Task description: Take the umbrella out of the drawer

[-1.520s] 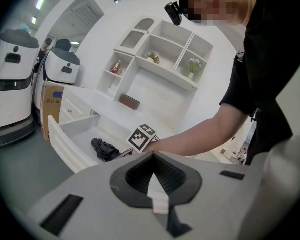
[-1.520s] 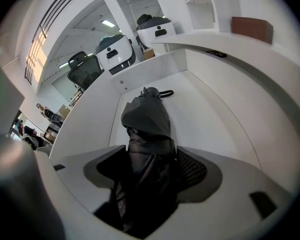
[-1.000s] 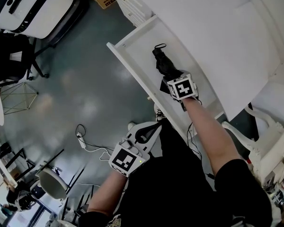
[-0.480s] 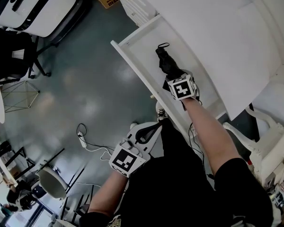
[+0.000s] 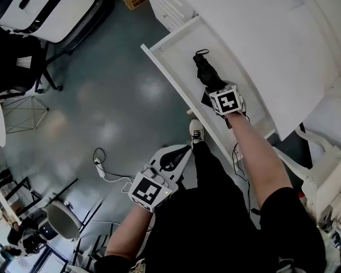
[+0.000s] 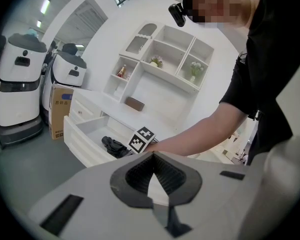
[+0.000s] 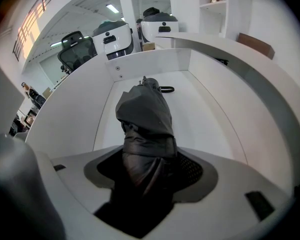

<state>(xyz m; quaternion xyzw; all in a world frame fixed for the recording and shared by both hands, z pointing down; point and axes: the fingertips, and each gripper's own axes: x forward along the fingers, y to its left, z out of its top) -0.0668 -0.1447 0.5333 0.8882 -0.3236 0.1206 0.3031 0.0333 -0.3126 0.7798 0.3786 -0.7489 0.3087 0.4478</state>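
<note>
Head view: over the last second the right claw point(image 5: 216, 92) stays clamped on the black folded fabric umbrella point(image 5: 206, 71), which still lies in the open white drawer point(image 5: 176, 44); left gripper view: the left claw point(image 6: 152, 181) is closed and empty; right gripper view: the grip looks firm, so the lift-out remains.

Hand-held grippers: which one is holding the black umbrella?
The right hand-held gripper, inside the drawer, clamps the umbrella. The left hand-held gripper holds nothing, away from it.

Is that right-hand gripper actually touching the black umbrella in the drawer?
Touching. The right gripper has both jaws pressed on the umbrella; the right gripper view shows its folded black fabric filling the space between them.
</note>
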